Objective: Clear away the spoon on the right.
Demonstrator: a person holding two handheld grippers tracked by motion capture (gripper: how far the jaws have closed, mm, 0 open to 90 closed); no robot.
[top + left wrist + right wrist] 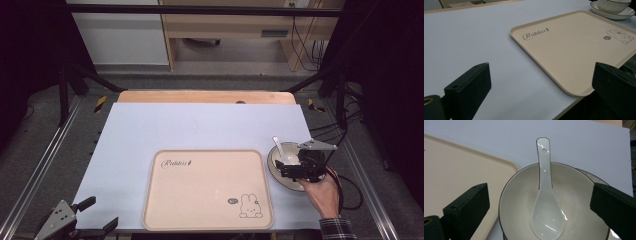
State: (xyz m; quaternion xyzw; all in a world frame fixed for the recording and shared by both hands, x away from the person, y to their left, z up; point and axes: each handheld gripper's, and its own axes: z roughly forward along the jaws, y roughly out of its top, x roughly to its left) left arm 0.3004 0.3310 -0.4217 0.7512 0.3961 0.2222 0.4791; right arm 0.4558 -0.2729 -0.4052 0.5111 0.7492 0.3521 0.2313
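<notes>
A beige tray (200, 195) with a rabbit drawing lies on the pale blue mat near the front edge. Right of it a white bowl (281, 161) stands on a saucer (621, 13), with a white spoon (546, 202) resting in it, handle over the far rim. My right gripper (294, 170), held by a hand, hovers over the bowl with its jaws open on either side of it. My left gripper (95, 214) sits at the table's front left corner, open and empty. The tray (574, 50) lies ahead of it in the left gripper view.
The blue mat (200, 125) covers most of a wooden table. Black frame rails run along both sides. A cable trails from the right gripper off the table's right edge.
</notes>
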